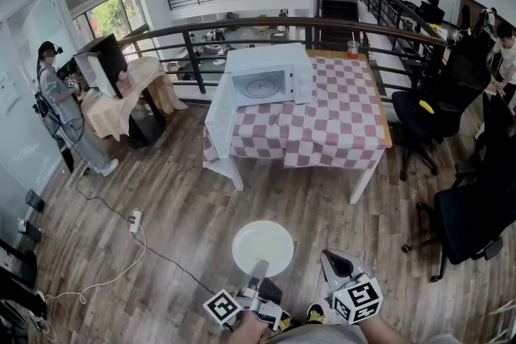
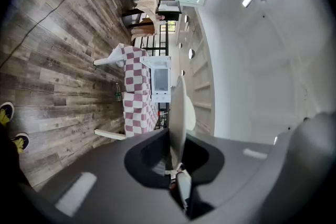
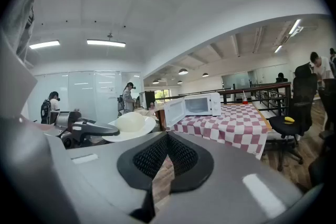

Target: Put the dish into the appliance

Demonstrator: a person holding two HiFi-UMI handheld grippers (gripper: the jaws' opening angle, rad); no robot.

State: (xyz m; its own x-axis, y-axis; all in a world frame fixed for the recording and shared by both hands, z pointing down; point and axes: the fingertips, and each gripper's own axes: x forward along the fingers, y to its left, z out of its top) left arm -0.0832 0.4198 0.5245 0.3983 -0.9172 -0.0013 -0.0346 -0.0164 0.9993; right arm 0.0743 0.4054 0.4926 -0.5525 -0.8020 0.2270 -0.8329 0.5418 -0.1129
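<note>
Left gripper (image 1: 260, 274) clamped on the white dish's (image 1: 263, 246) near rim; right gripper (image 1: 332, 262) closed, empty.
The dish is held over the floor, well short of the far microwave (image 1: 270, 75), which stands door open on a checked table (image 1: 339, 133). Its panel print is too small to read. Only the left gripper view shows a bottle (image 2: 118, 93) by the table.

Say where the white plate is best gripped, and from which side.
On its thin near rim, coming in level from the person's side, as the left gripper does: the plate lies flat and wide, so only the rim fits the jaws.
</note>
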